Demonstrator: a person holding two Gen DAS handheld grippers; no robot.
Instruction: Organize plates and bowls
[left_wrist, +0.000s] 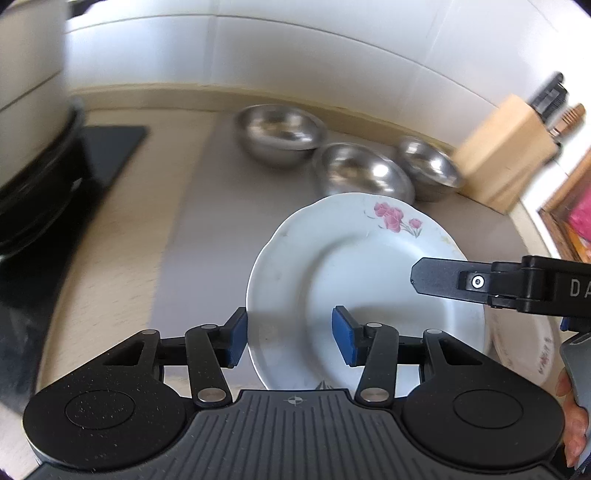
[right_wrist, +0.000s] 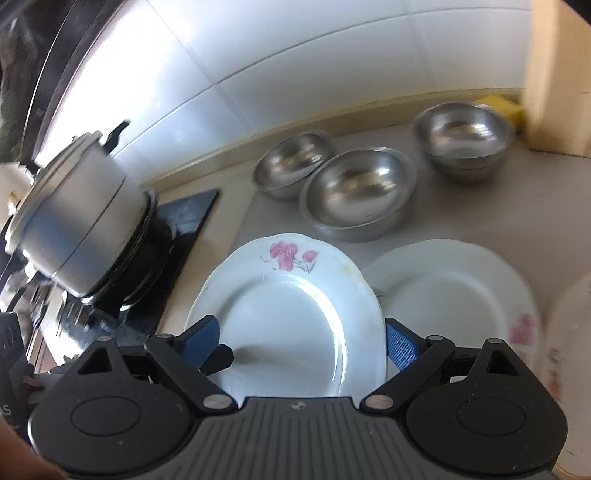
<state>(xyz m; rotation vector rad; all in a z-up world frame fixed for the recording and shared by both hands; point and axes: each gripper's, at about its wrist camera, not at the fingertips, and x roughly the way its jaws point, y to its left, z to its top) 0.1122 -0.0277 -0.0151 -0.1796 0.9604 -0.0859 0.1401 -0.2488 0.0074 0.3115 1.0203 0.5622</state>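
A white plate with pink flowers (left_wrist: 362, 266) is tilted up above the counter; it also shows in the right wrist view (right_wrist: 291, 306). My left gripper (left_wrist: 290, 338) is open, its pads astride the plate's near left rim. My right gripper (right_wrist: 301, 345) is open around the plate; its finger (left_wrist: 439, 282) lies over the plate in the left wrist view. A second white flowered plate (right_wrist: 454, 295) lies flat to the right. Three steel bowls (right_wrist: 354, 192) (right_wrist: 295, 166) (right_wrist: 463, 140) stand behind.
A pot (right_wrist: 74, 218) sits on the black stove (right_wrist: 184, 221) at left. A wooden knife block (left_wrist: 506, 155) stands at the back right by the tiled wall. Another plate's rim (right_wrist: 569, 354) shows at the far right.
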